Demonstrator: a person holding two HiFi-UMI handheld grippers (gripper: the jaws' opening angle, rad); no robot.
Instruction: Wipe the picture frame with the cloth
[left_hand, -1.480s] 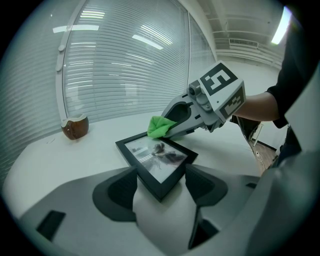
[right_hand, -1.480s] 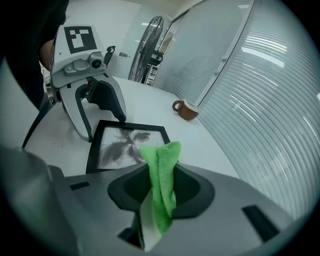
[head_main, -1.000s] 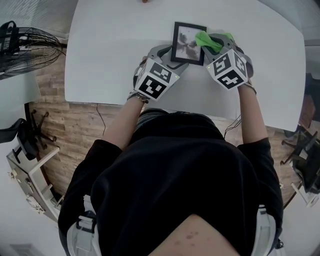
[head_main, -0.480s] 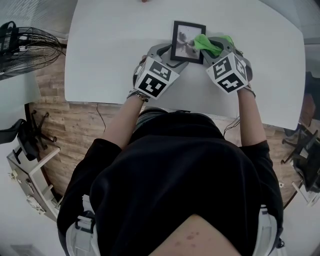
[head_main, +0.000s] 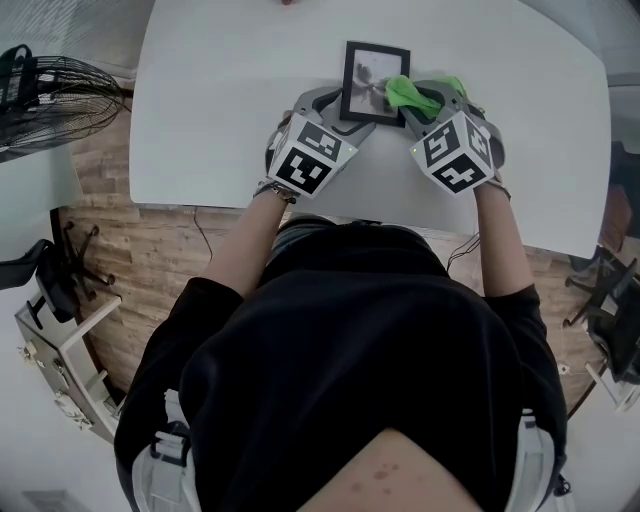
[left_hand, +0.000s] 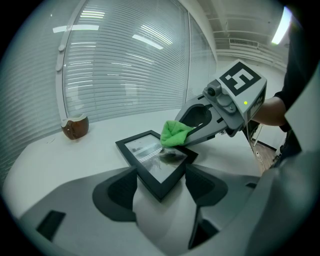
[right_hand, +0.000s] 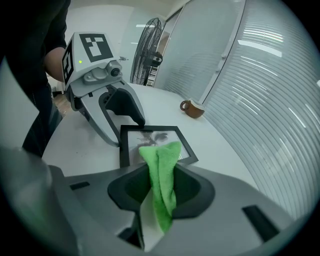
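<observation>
Right gripper view: my right claw pinches the cloth, tip on the picture frame straight ahead; left claw clamps its near corner.

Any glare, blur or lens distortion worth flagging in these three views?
Head view: sharp, even light, edges curved. Left gripper view: fisheye, dark corners, pale glare streaks on the picture frame. Right gripper view: fisheye too, cloth crisp.

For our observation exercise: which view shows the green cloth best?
Right gripper view: the cloth sits large and central, pinched in the right gripper. Left gripper view shows only its tip on the picture frame; head view, a small green patch.
</observation>
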